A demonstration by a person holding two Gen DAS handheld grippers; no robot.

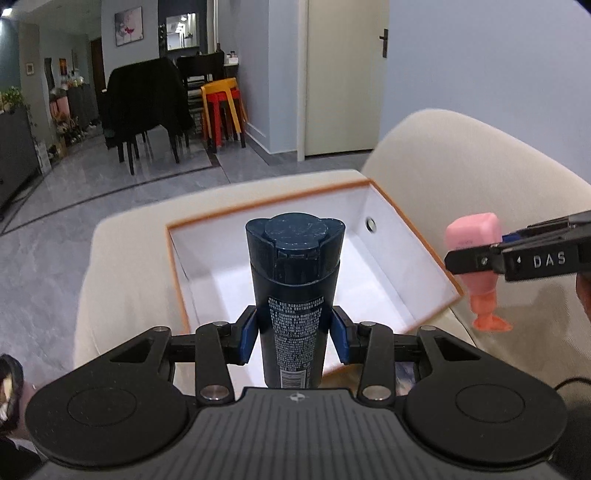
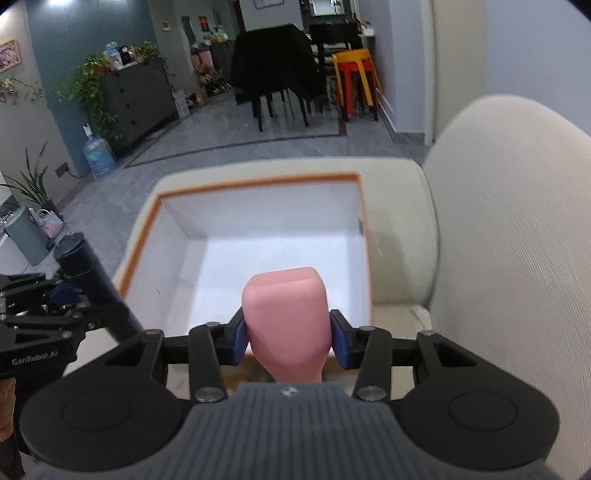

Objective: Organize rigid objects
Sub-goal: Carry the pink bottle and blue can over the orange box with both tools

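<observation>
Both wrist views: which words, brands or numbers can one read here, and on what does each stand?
"DAS": on the right gripper, seen in the left wrist view.
"GenRobot.AI": on the left gripper, seen in the right wrist view; blurred, so uncertain.
Dark bottle: fine print and a barcode, too small to read.
Pink tube: no readable text.

Dark tube [image 1: 293, 295] base hidden behind tool body; label print unreadable. Box [image 2: 255, 181] rim motion-blurred.

1. The light is soft and even indoor light; a ceiling lamp [image 1: 5, 12] glows at the top left.
2. The white box [image 1: 384, 280] interior is very bright, almost washed out.
3. Fisheye bending and dark corners mark the edges; the box rim and sofa [image 2: 517, 221] are motion-blurred.
</observation>
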